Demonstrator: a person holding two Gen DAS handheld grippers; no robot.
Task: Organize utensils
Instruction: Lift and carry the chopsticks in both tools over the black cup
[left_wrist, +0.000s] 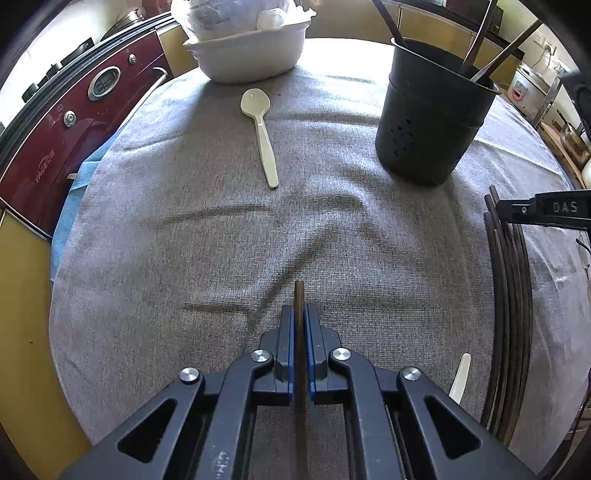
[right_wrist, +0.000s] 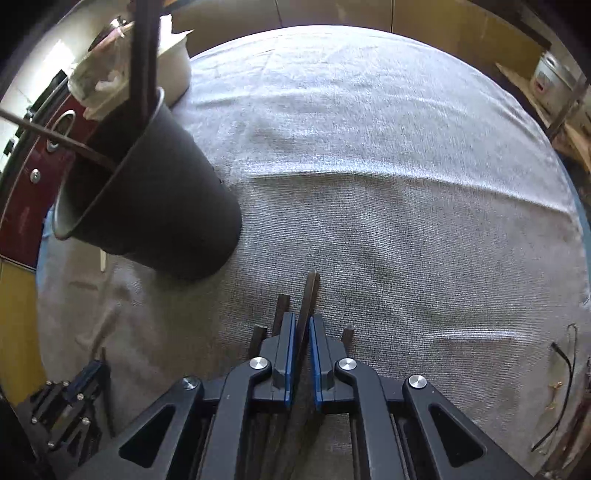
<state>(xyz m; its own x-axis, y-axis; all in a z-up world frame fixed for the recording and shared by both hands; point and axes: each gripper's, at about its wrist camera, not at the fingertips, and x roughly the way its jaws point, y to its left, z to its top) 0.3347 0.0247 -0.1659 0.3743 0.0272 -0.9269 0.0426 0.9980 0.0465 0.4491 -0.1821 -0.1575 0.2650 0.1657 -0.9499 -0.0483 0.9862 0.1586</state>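
My left gripper (left_wrist: 299, 314) is clenched on one dark chopstick (left_wrist: 299, 295), a thin square-ended stick whose tip pokes just past the blue pads at 6 o'clock in the left wrist view. My right gripper (right_wrist: 300, 325) has its jaws nearly together around a second dark chopstick (right_wrist: 309, 295), which runs tilted between them; I cannot tell for certain that the pads are pressing it. Three more blunt stick ends (right_wrist: 281, 306) lie flat on the cloth just beside those fingers.

The table is covered by a grey woven cloth (left_wrist: 184, 240), coarse-ribbed and creased in soft ridges. At 1 o'clock in the left view stands the black holder (left_wrist: 432, 114), a matte tapered cylinder with small punched holes low on its wall; three long dark utensils lean out of it. At 12 o'clock lies one cream plastic spoon (left_wrist: 260, 129), smooth, bowl up, pointing away from me. A second cream handle (left_wrist: 460, 376) shows at 4 o'clock. A bundle of dark sticks (left_wrist: 508, 295) lies at 3 o'clock, about five, under my right gripper. A white glossy basin (left_wrist: 251, 55) sits at 11 o'clock, with a dark red appliance (left_wrist: 74, 122) at 9.
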